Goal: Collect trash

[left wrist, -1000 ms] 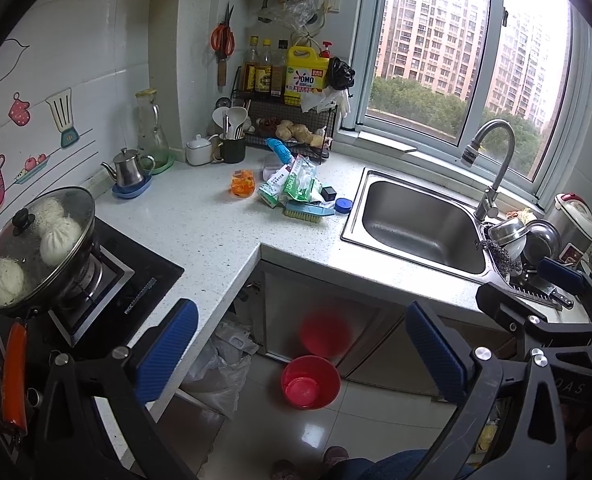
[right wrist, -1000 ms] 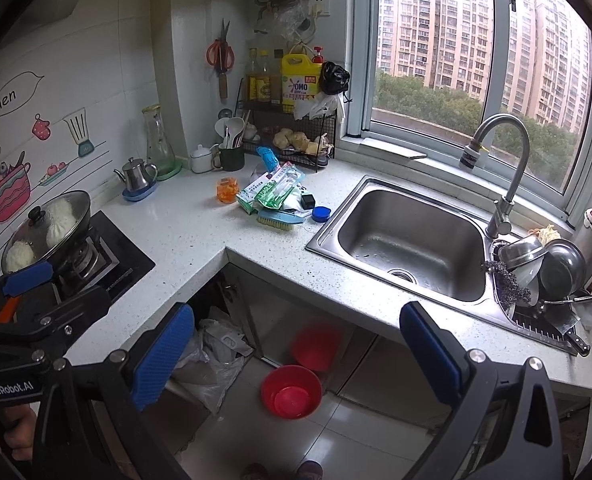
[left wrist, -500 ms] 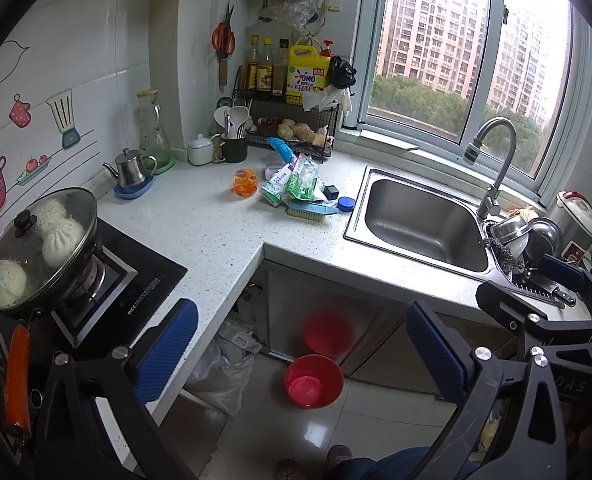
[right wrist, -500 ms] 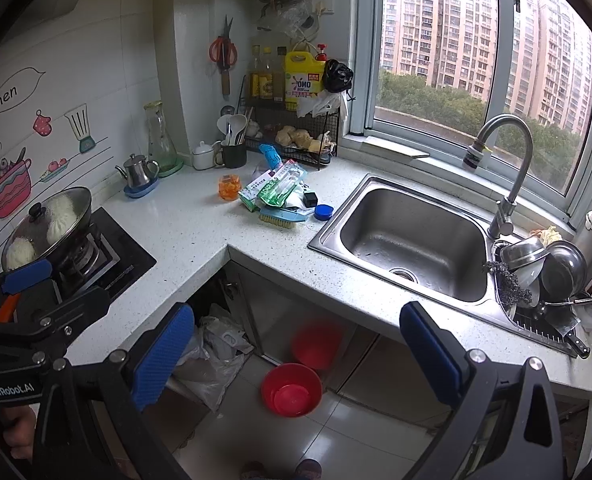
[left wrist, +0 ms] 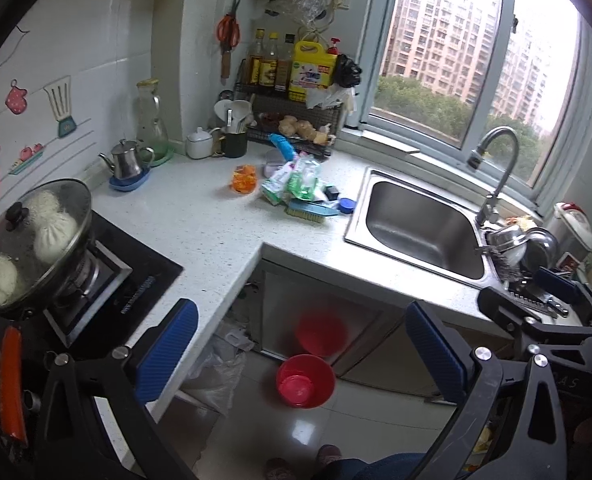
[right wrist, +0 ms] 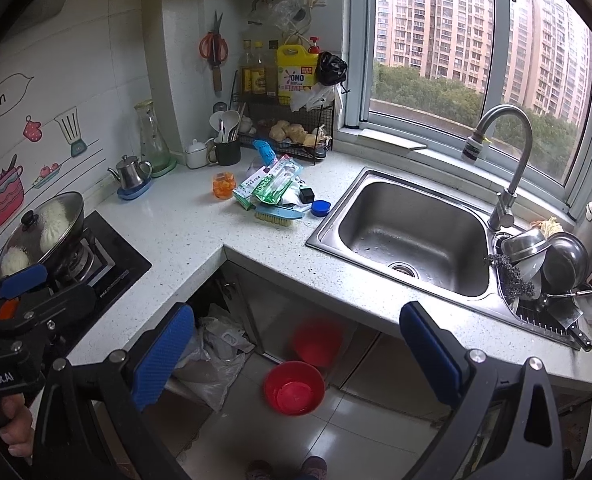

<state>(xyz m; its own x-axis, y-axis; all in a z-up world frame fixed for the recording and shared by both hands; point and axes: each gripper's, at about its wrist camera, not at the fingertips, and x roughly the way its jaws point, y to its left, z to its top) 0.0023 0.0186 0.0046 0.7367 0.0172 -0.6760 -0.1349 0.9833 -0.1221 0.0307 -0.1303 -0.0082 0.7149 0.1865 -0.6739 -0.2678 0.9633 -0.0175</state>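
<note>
Little differs from a second ago: both views sit slightly farther back and a touch to the right, the counter clutter a shade smaller and higher in frame, and nothing on the counter has shifted. The left gripper (left wrist: 296,348) hangs over the floor in front of the cabinet with its blue pads (left wrist: 167,346) spread wide and nothing between them; the right gripper (right wrist: 296,350) is likewise spread and empty. The trash pile (right wrist: 272,190) of green-and-white wrappers lies far ahead on the white counter (right wrist: 184,224), just left of the sink (right wrist: 407,232), with a blue scrub brush (right wrist: 278,213) touching its near edge, a blue cap (right wrist: 319,208) just right and an orange container (right wrist: 222,186) just left. Both grippers are well apart from it. A red basin (right wrist: 294,388) sits on the floor below, between the pads in each view
</note>
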